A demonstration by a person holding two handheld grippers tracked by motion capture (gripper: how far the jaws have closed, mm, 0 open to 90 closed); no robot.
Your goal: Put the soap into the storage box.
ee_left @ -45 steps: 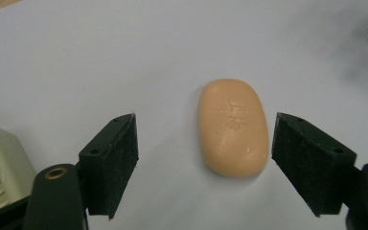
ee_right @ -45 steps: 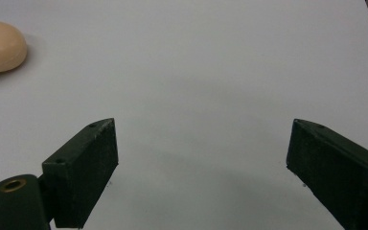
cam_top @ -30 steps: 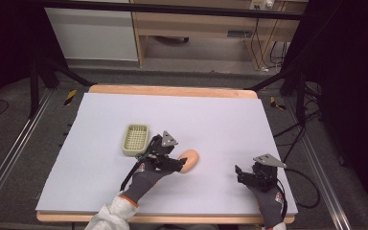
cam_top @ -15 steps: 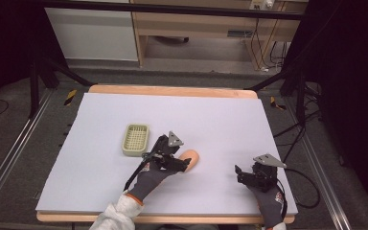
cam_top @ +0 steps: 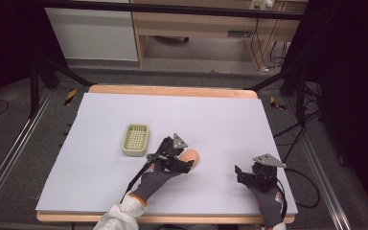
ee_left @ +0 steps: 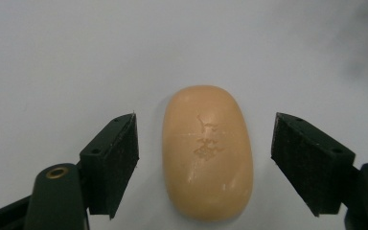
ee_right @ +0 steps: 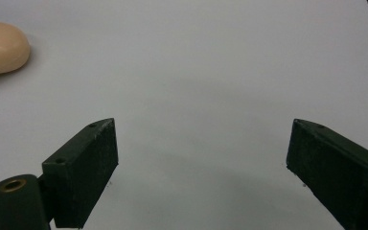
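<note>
I straddle the peach soap bar [ee_left: 207, 152] with my left hand-held gripper [ee_left: 205, 165], jaws apart, lined up to pinch; my right hand-held gripper [ee_right: 202, 167] idles agape on the counter [cam_top: 220, 115].

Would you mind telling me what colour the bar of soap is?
The soap is pale peach-orange with a stamped mark on top, clearest in the left gripper view.

Soap bar [cam_top: 190, 157] in high view: near half hidden under the left gripper [cam_top: 184, 165]. In right gripper view it's off to that gripper's far left, cut by the frame edge. Stamp on top, seen between the left jaws, too faint to read.
</note>
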